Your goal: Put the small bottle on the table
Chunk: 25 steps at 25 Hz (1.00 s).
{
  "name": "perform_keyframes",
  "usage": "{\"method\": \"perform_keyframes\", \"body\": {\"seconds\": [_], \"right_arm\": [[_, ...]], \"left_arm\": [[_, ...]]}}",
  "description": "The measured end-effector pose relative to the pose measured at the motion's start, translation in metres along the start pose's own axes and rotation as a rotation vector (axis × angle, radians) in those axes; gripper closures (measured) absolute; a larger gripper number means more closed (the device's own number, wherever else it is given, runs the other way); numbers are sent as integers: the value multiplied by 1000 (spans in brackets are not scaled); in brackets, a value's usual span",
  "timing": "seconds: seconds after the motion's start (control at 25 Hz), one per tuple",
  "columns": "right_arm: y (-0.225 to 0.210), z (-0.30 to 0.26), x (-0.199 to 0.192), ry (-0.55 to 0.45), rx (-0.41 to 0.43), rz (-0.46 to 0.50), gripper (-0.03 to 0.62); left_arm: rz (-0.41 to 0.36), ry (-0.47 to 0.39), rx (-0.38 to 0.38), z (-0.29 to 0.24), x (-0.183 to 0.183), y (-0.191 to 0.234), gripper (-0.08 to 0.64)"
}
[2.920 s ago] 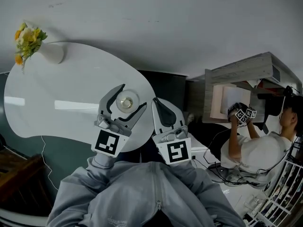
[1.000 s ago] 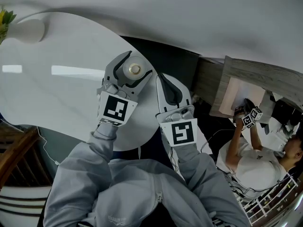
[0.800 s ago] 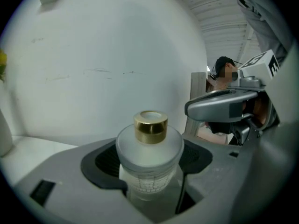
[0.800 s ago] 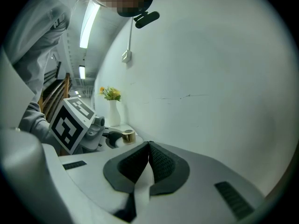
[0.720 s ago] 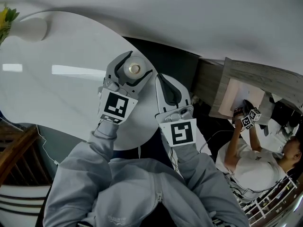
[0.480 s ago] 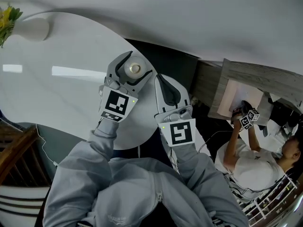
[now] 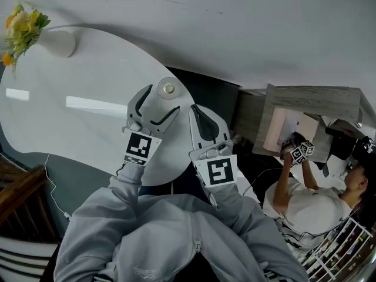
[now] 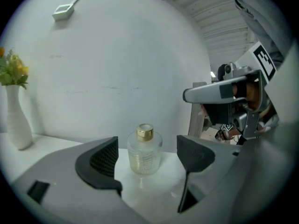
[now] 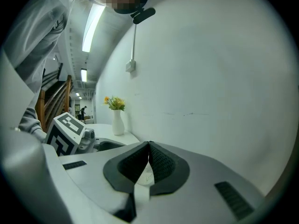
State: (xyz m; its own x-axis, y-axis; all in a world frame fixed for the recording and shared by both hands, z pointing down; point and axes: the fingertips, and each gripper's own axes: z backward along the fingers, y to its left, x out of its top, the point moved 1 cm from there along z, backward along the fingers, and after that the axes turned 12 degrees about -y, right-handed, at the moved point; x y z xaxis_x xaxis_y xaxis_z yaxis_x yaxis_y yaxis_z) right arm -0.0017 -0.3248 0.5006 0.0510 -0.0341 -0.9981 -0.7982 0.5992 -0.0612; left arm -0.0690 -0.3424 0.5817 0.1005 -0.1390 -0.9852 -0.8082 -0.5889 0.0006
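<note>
Bottle (image 8: 145, 149) stands upright on table (image 7: 70, 122), right at tips of L gripper (image 7: 160, 103); its jaws are opening wide, not touching it. R gripper (image 9: 148, 162) is shut, empty, farther off.

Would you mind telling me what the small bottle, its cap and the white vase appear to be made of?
The small bottle: clear glass, possibly hard plastic; pale liquid shows through its ribbed wall. The cap: gold-coloured and shiny, so metal or metallised plastic. The vase: opaque white with a smooth surface, probably ceramic.
</note>
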Motion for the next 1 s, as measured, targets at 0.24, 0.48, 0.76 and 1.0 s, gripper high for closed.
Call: {"method": "perform_keyframes", "body": {"seconds": [0.24, 0.48, 0.76, 1.0], "right_arm": [[24, 5, 39, -52, 39, 53, 565], [48, 11, 86, -117, 61, 92, 566], [52, 26, 132, -125, 12, 162, 566], [52, 48, 167, -148, -57, 147, 566]], "left_arm": [[-33, -128, 93, 42, 62, -2, 317], [-89, -194, 159, 71, 125, -3, 515], [-68, -210, 206, 105, 178, -9, 552], [-75, -261, 258, 134, 222, -20, 552]]}}
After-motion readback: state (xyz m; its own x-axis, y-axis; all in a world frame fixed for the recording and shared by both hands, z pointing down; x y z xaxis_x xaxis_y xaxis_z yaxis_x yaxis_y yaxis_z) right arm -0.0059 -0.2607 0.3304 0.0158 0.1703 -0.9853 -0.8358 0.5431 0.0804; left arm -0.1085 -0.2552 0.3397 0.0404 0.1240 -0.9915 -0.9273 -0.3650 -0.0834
